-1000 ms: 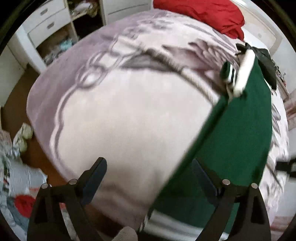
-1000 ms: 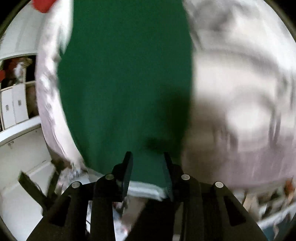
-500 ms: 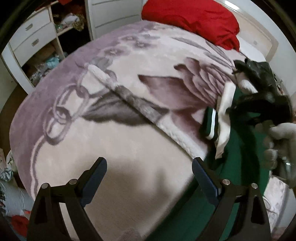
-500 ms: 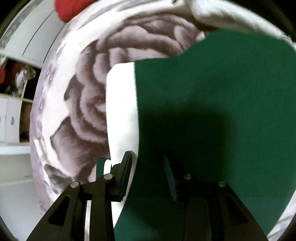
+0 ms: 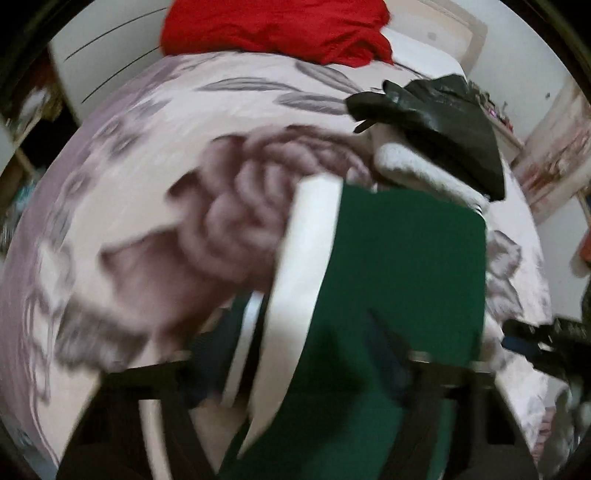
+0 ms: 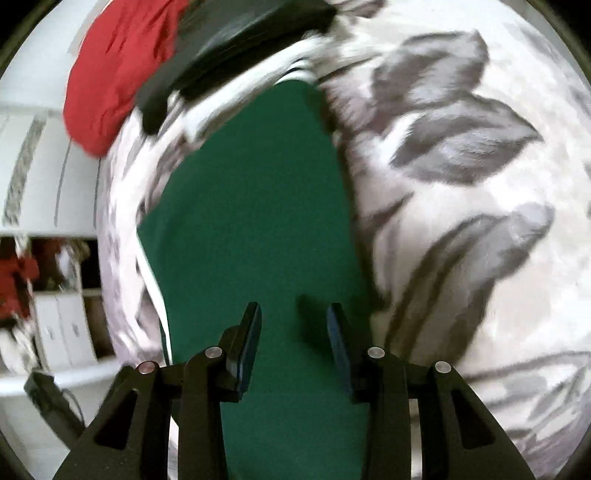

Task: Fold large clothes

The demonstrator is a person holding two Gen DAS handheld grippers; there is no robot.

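Observation:
A dark green garment [image 5: 399, 280] with a white band [image 5: 306, 251] along its left edge lies folded on the patterned blanket [image 5: 147, 206]. My left gripper [image 5: 295, 373] is open, low over the garment's near part, blurred by motion. In the right wrist view the green garment [image 6: 251, 206] stretches away from me, and my right gripper [image 6: 293, 343] is open and empty just above it.
A red cloth [image 5: 273, 26] lies at the bed's head, also in the right wrist view [image 6: 114, 70]. A black item [image 5: 439, 122] on a white fleecy piece [image 5: 417, 170] sits beyond the garment. The other gripper [image 5: 543, 339] shows at right. White cupboards [image 6: 40, 206] stand left.
My left gripper has swung right over the green garment. My right gripper has opened, let go of the garment and drawn back above it.

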